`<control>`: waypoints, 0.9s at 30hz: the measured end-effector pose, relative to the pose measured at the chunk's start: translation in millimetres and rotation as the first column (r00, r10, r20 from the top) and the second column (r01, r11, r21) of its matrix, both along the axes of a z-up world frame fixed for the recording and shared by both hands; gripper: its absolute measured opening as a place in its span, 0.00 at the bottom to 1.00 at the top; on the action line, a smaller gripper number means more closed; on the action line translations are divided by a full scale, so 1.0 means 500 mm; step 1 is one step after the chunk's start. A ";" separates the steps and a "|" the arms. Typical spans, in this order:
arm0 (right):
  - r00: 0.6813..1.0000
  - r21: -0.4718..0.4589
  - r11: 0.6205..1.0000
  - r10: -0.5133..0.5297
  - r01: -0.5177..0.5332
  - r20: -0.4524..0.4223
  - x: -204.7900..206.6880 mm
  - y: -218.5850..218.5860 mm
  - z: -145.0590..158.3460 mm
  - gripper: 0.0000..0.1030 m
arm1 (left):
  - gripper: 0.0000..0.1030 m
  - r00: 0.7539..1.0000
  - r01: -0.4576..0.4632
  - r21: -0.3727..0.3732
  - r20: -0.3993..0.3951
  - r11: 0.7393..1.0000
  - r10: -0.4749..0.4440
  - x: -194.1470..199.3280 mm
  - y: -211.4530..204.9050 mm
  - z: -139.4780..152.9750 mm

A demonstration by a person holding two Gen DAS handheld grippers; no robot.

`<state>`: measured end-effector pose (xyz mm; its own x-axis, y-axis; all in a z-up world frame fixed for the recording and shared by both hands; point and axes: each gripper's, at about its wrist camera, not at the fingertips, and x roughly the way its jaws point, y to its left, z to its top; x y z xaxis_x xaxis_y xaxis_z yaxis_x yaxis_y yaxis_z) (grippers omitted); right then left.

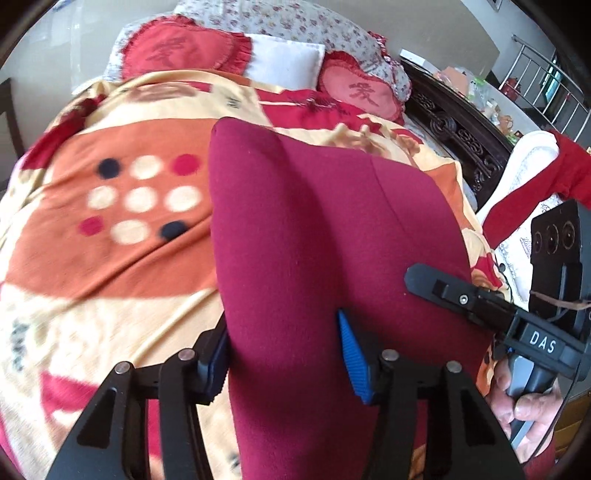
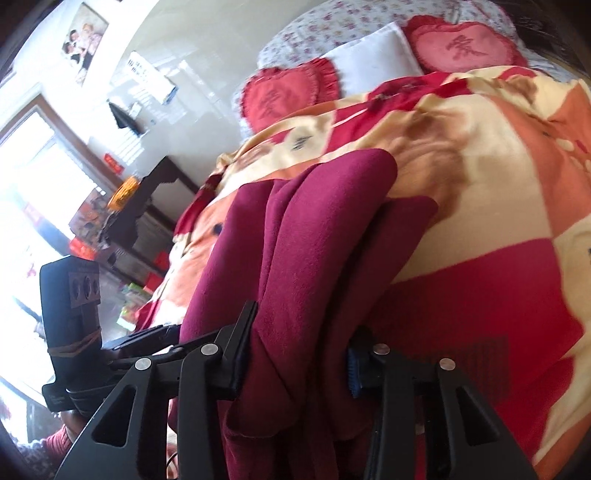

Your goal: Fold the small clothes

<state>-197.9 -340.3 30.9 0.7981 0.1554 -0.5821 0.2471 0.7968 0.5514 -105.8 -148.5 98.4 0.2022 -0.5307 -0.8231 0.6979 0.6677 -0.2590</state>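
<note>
Black linkage arms and blue ribbed pads frame the left gripper (image 1: pixel 282 354), whose two fingers press a fold of the dark maroon knit garment (image 1: pixel 317 229) between them, lifting it off the bed. Seen from the right wrist camera, the right gripper (image 2: pixel 299 354) is likewise clamped on a thick bunch of the same garment (image 2: pixel 295 236), its layers gathered in deep pleats between a black finger and a blue pad. At the edge of the left wrist view, the right gripper (image 1: pixel 439 286) reaches in over the cloth's far side, a person's hand (image 1: pixel 521 402) wrapped round its grey handle. Beneath the garment spreads a fleece blanket (image 1: pixel 110 240) in orange, cream and red with a block of coloured dots. Toward the headboard lie two red heart-shaped cushions (image 1: pixel 181 48) with frilled edges, a white pillow (image 1: pixel 284 59) between them, on a small-flowered sheet (image 1: pixel 295 29).
</note>
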 end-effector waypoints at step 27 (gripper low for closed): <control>0.985 -0.219 0.966 0.110 -0.137 -0.133 -0.048 0.238 0.020 0.26 | 0.82 0.978 -0.189 0.104 0.111 0.976 0.178 -0.070 0.228 -0.056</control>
<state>-222.1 -221.1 41.1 0.7040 0.1016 -0.7028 0.1918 0.9257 0.3260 -140.7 -34.5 70.4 0.3724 -0.3814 -0.8461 0.5796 0.8076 -0.1090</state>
